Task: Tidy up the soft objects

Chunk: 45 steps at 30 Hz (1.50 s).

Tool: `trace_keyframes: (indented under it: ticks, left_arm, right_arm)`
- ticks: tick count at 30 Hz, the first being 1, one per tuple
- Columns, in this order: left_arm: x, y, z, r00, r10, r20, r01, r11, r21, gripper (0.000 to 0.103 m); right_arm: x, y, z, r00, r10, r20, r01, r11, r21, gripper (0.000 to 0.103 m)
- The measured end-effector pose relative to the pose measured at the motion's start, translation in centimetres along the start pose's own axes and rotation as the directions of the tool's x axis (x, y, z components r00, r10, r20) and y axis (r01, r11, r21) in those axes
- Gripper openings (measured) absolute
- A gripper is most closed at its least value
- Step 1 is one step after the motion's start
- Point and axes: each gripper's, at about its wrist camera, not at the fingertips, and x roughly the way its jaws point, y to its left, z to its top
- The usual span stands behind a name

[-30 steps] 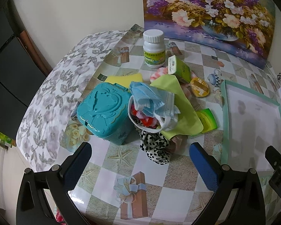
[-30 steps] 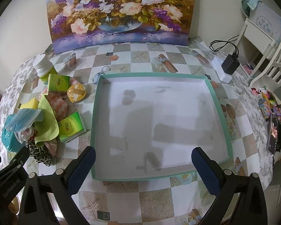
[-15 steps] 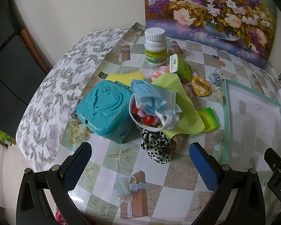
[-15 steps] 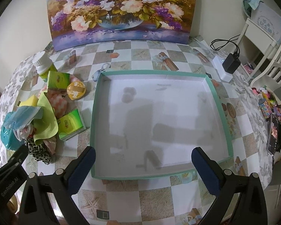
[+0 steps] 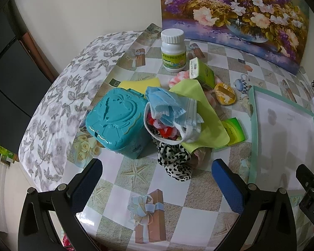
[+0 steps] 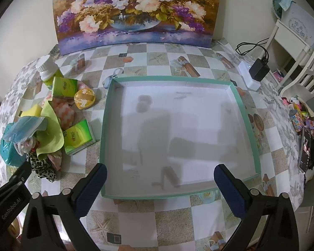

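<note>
Heap of soft goods at the left of the checked, gift-print desk [image 5: 178,200]: a crumpled light-blue pleated face mask [image 5: 167,106] lies uppermost, over a white-rimmed bundle of red and pink fabric [image 5: 163,128] whose form is hard to make out; a lime-green square cloth [image 5: 207,117] drapes to the right, covering most of a pink-and-white zigzag cloth [image 6: 64,109]. A black-and-white spotted fabric piece [image 5: 174,162] lies at the front, partly tucked under the heap. A yellow flat sponge [image 5: 140,82] is mostly hidden behind a teal moulded plastic case [image 5: 115,123], which touches the heap's left side. Behind stand a white screw-cap bottle with a green label [image 5: 173,51] and a light-green tissue packet on edge [image 5: 201,73]; a round orange-yellow pouch [image 5: 225,94] is just beside it; a 2nd green tissue packet [image 6: 77,137] lies half under the lime cloth. A shallow teal-rimmed white tray [image 6: 249,125], empty, sits to the right, cut off in the left wrist view. The left gripper [image 5: 157,186], fingers apart, holds nothing and faces the heap, slightly nearer than 1 second ago. The right gripper [image 6: 160,190], fingers apart, holds nothing over the tray's near rim, little changed.
</note>
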Motion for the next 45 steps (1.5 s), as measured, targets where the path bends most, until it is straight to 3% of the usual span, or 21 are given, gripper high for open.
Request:
trace_keyframes:
  ticks: [29,33,40,45]
  left_arm:
    - [0.0,0.0,0.0,1.0,0.0,-0.001,0.0,1.0,0.003,0.103]
    - [-0.3,0.9,0.5,0.999,-0.046,-0.002,0.046,0.998,-0.03,0.103]
    - [-0.9,5.5,2.7,0.994,-0.1,0.044,0.107,0.978,-0.177,0.103]
    - [-1.5,8.0,4.5,0.985,-0.141,0.102,0.162,0.955,-0.247,0.103]
  right_arm:
    - [0.1,0.2,-0.1,1.0,-0.001,-0.008,0.001,1.0,-0.008,0.103]
    - [0.1,0.3,-0.1,1.0,0.005,0.003,-0.005,1.0,-0.009,0.103]
    - [-1.2,1.6,1.2,0.99,0.105,0.093,-0.101,0.994,-0.041,0.103]
    - [-1.6,4.1,2.3,0.972,0.208,0.109,-0.199,0.976,-0.082,0.103]
